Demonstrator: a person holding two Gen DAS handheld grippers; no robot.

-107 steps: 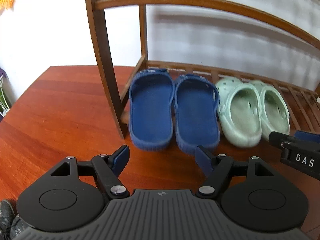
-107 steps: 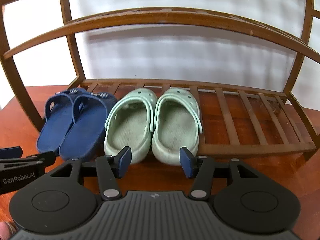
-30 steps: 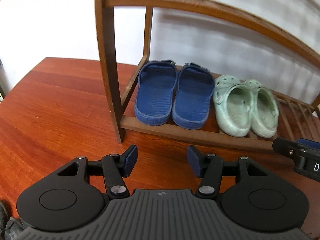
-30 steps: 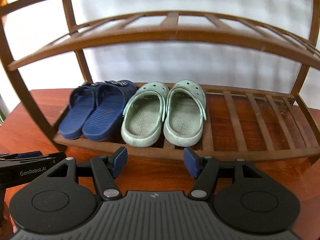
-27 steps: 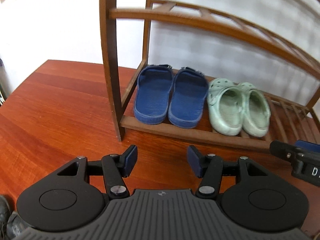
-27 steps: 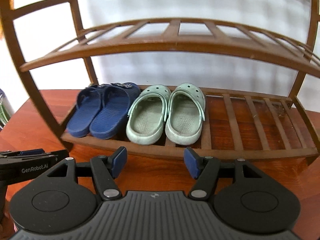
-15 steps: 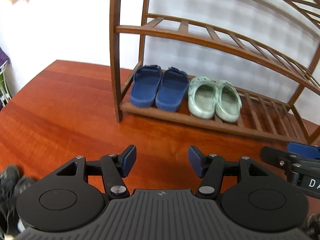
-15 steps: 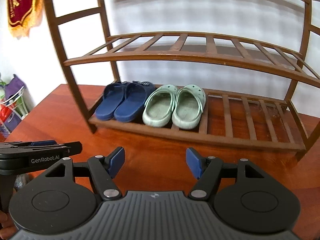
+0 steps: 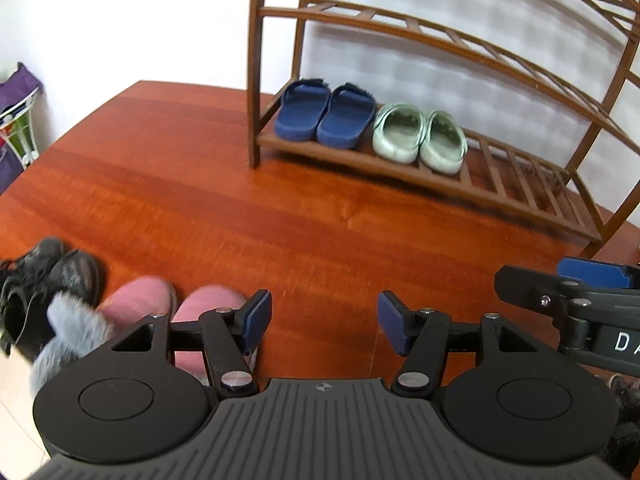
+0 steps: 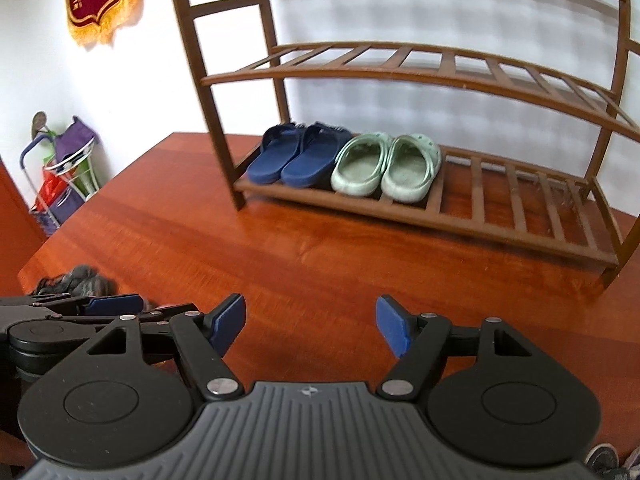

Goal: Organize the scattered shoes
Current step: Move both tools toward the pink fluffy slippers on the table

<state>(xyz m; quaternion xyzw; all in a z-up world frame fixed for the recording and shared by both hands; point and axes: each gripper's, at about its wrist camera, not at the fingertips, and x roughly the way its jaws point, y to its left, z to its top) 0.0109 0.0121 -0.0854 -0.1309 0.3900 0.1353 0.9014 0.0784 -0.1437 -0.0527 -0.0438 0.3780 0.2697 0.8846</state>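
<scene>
Wooden rack (image 10: 520,236) edge well apart from both grippers' open jaws.

Ahead of each claw the wooden floor (image 10: 280,256) lies bare up to the shoe rack (image 10: 520,236). On its bottom shelf, blue slippers (image 10: 296,160) and green clogs (image 10: 384,168) fill the left half; the slats to their right are free. Pink slippers (image 9: 168,308) and black shoes (image 9: 48,276) crowd the floor just left of the left claw (image 9: 320,326).
</scene>
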